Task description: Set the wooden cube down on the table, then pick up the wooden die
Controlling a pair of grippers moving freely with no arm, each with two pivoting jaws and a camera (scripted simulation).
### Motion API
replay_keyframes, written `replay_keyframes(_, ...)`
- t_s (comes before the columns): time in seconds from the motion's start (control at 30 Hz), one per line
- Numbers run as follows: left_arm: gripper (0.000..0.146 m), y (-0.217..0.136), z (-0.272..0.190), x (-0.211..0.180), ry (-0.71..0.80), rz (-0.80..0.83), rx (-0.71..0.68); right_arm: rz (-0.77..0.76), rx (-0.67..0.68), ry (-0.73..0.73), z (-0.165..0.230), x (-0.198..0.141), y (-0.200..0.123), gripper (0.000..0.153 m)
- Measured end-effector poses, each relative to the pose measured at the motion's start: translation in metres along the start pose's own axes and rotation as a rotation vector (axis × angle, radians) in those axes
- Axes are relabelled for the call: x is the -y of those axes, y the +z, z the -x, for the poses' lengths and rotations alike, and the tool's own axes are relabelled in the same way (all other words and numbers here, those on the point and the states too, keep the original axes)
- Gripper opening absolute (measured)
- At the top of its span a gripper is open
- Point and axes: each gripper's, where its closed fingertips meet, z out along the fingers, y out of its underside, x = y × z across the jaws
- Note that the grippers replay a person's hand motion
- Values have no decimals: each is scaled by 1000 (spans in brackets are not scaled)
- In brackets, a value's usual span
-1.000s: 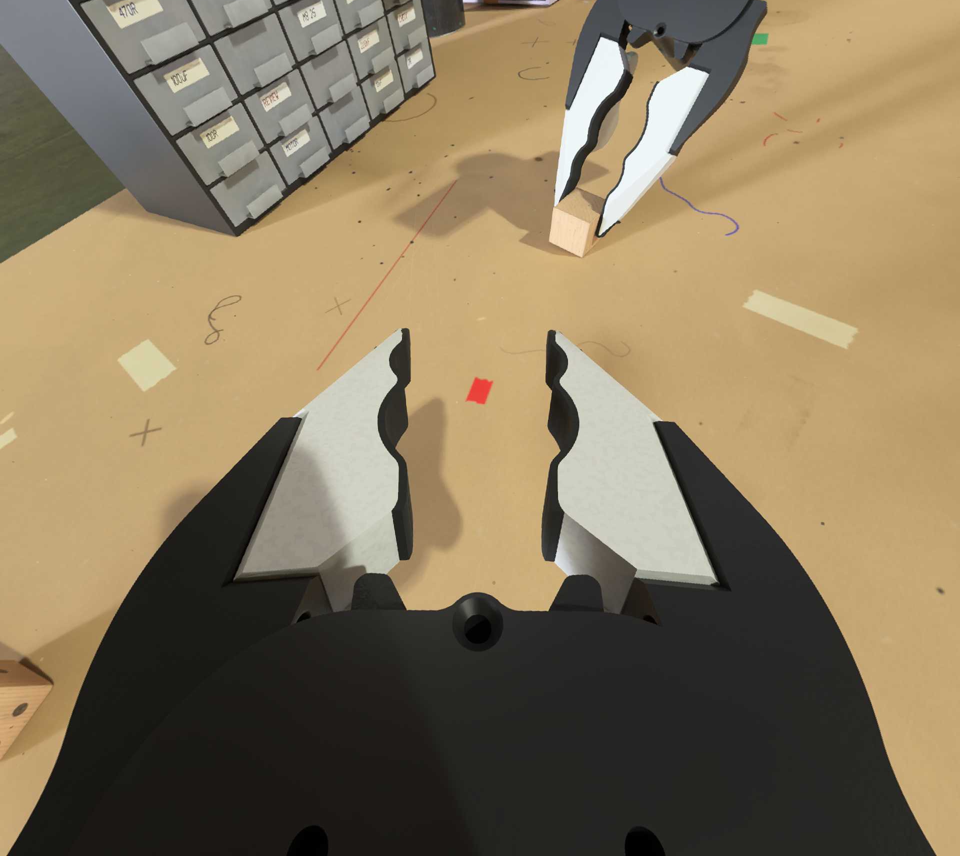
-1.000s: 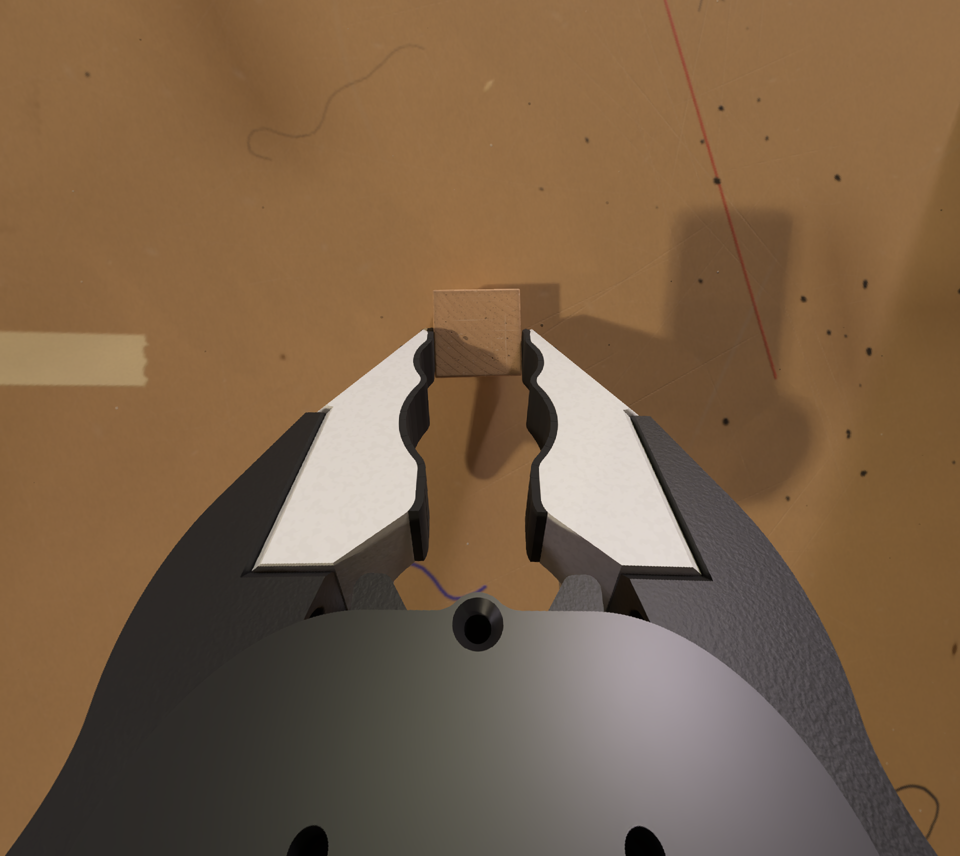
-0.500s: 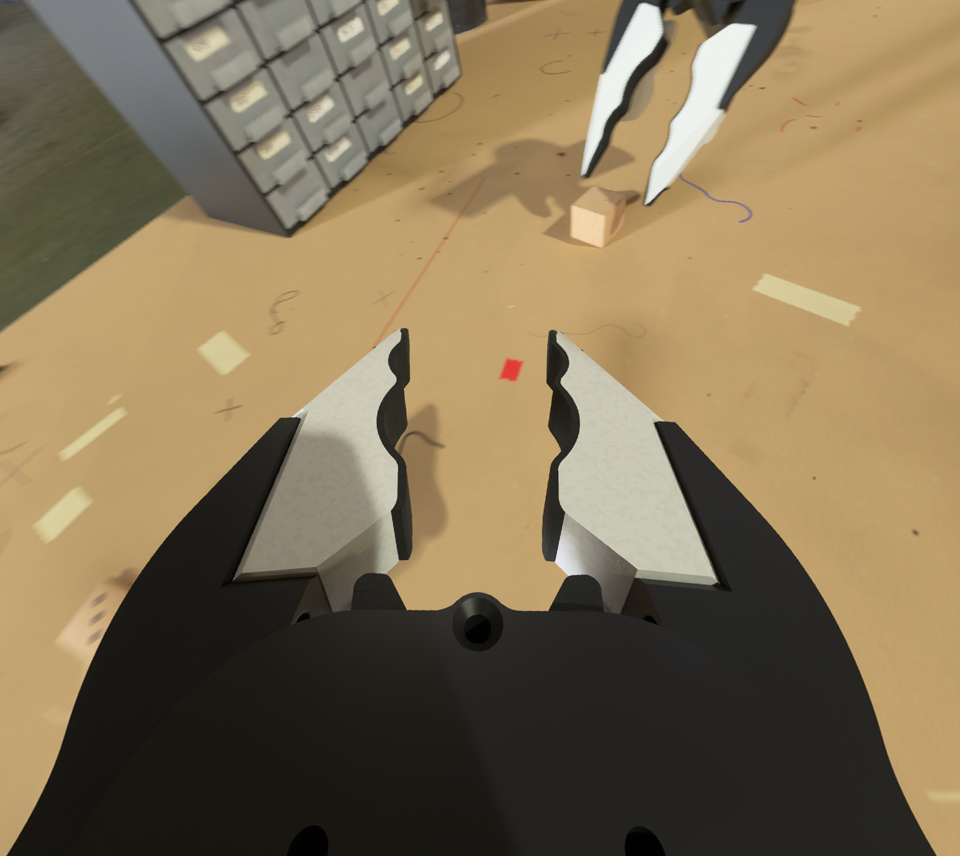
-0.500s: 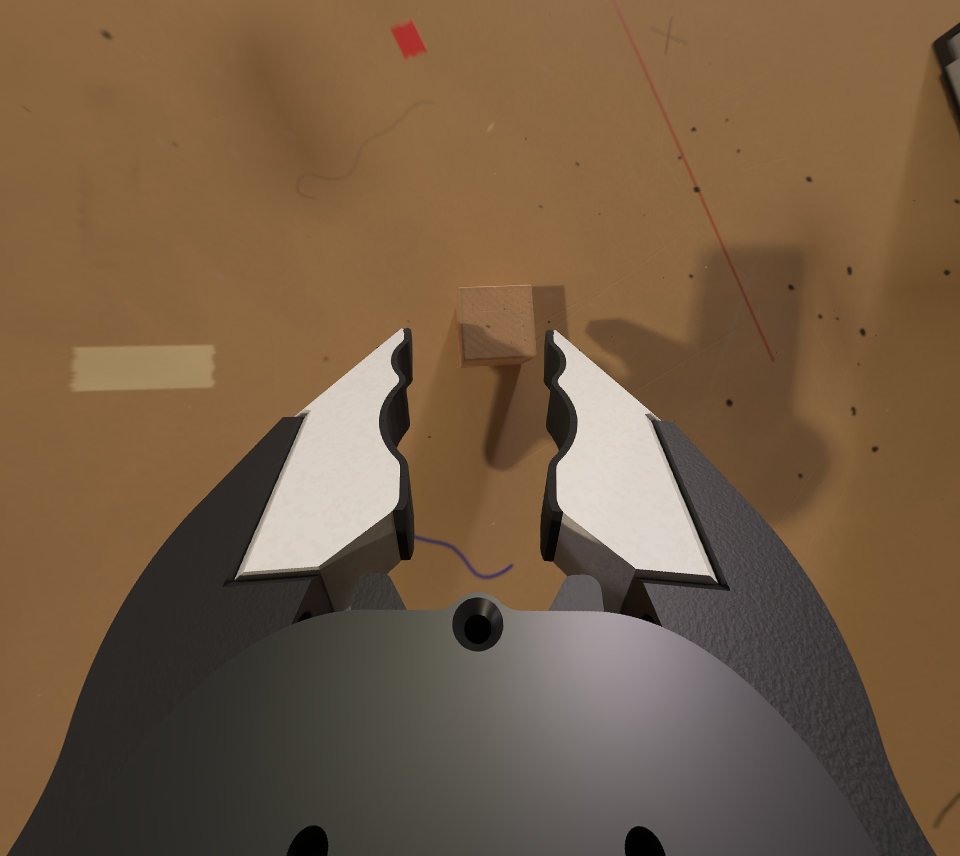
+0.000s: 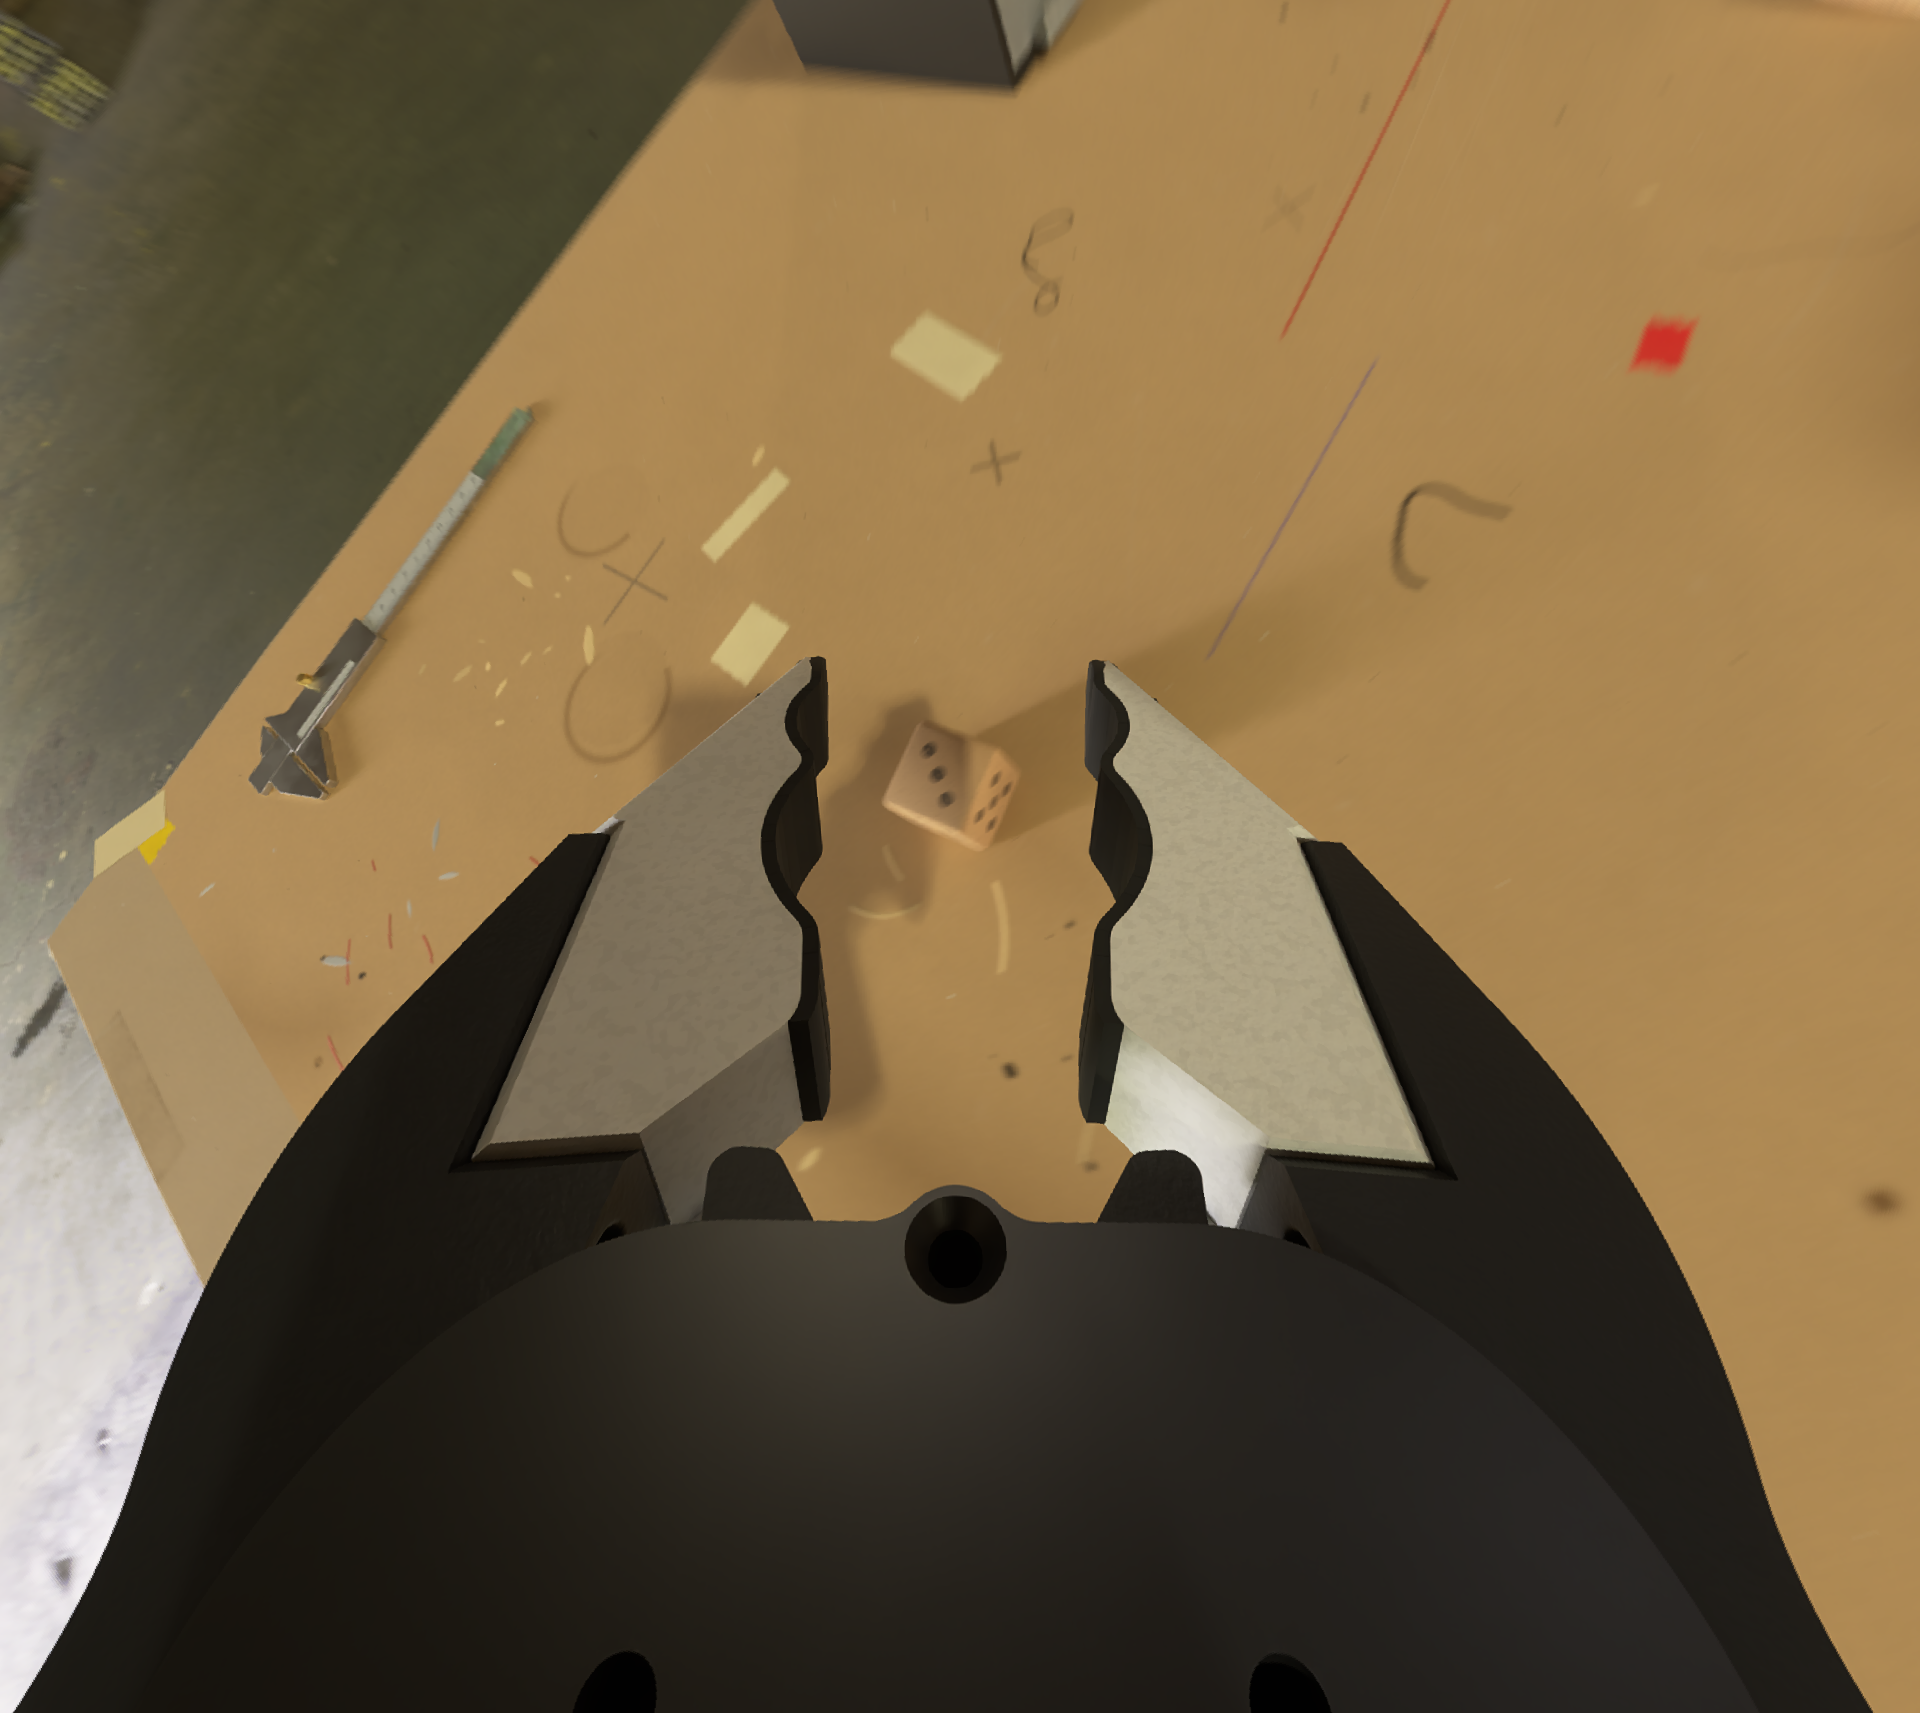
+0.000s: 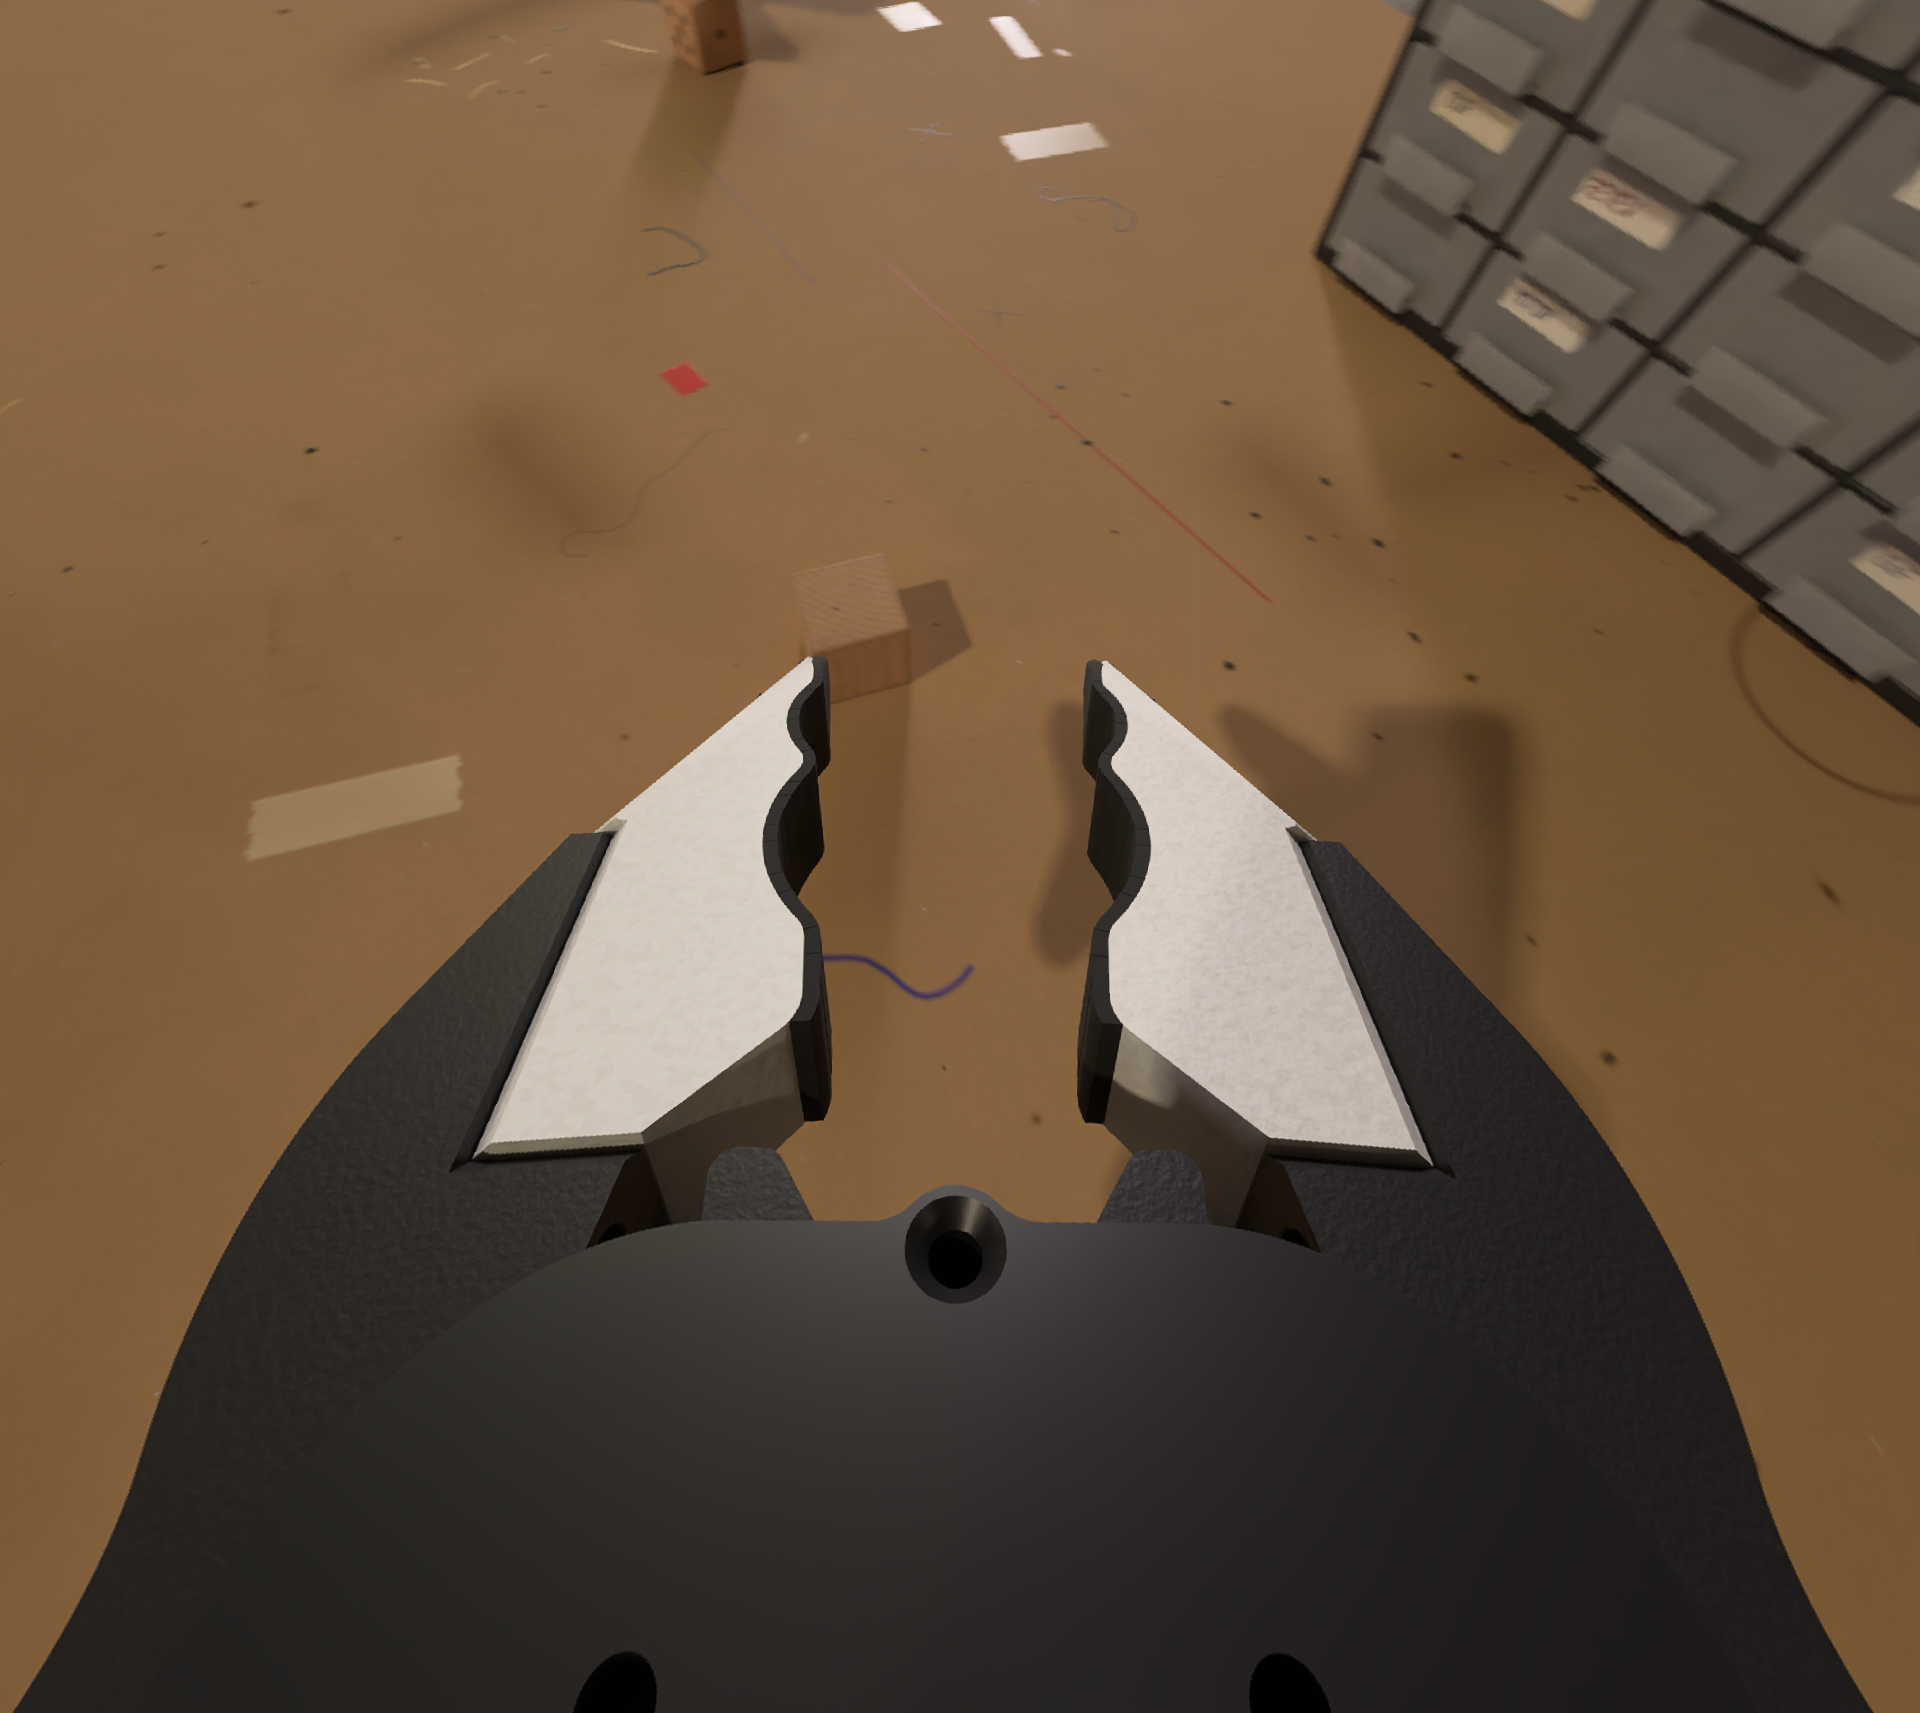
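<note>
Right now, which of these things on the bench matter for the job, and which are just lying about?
Part of the job:
- wooden cube, resting on the table
- wooden die
- left gripper, jaws open above the die
- right gripper, jaws open, empty

Just lying about:
- grey drawer cabinet
- metal caliper
- tape scraps

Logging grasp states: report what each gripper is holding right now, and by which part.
Nothing is held. The left gripper is open above the wooden die; the right gripper is open, with the wooden cube resting on the table.
</note>
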Motion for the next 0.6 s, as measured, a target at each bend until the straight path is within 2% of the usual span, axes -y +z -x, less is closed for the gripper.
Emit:
replay_keyframes(0.17,48,30,12,-32,52,84,-220,18,-111,33,-18,-2,-20,48)
replay_keyframes(0.33,47,49,9,-55,89,124,-375,48,-179,44,-29,-3,-32,47)
replay_keyframes(0.6,56,74,0,-80,106,159,-482,71,-193,37,-31,-1,-30,46)
